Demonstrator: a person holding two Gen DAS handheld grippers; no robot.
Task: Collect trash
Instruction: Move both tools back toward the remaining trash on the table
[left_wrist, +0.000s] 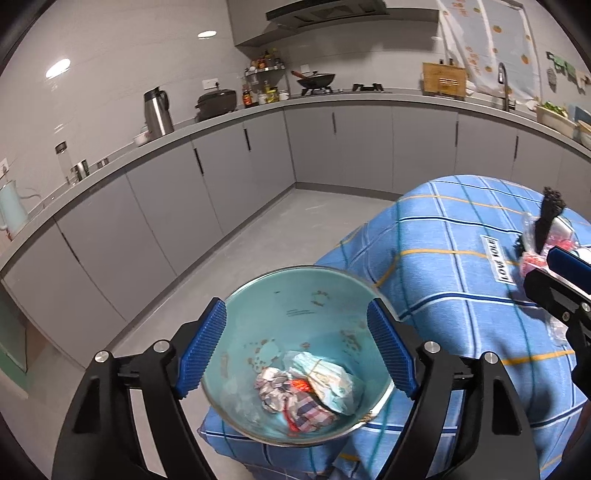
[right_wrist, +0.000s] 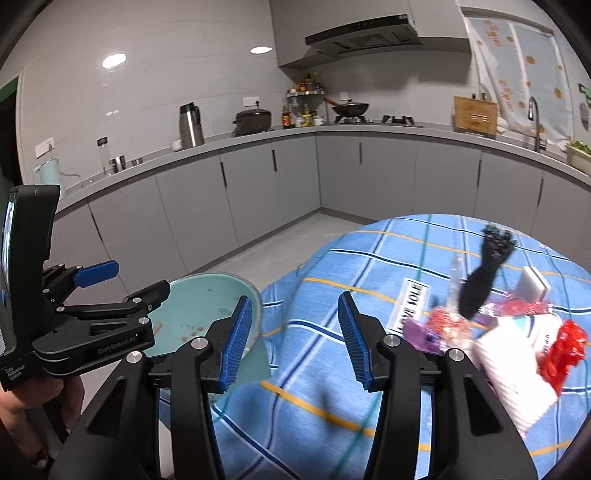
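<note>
A teal bin (left_wrist: 295, 317) stands at the left edge of a table with a blue checked cloth (left_wrist: 443, 266). Crumpled paper and wrappers (left_wrist: 306, 387) lie in its bottom. My left gripper (left_wrist: 295, 350) is open and empty, hovering over the bin mouth. My right gripper (right_wrist: 291, 336) is open and empty above the cloth, right of the bin (right_wrist: 207, 306). More trash lies on the table at the right: red wrappers (right_wrist: 561, 350), a purple wrapper (right_wrist: 417, 332), a white box (right_wrist: 509, 369) and a black brush (right_wrist: 484, 280).
Grey kitchen cabinets (left_wrist: 221, 177) and a worktop with a kettle, pot and wok run along the back and left. Grey floor (left_wrist: 258, 236) lies between the cabinets and the table. The left gripper's body (right_wrist: 74, 314) shows at the left of the right wrist view.
</note>
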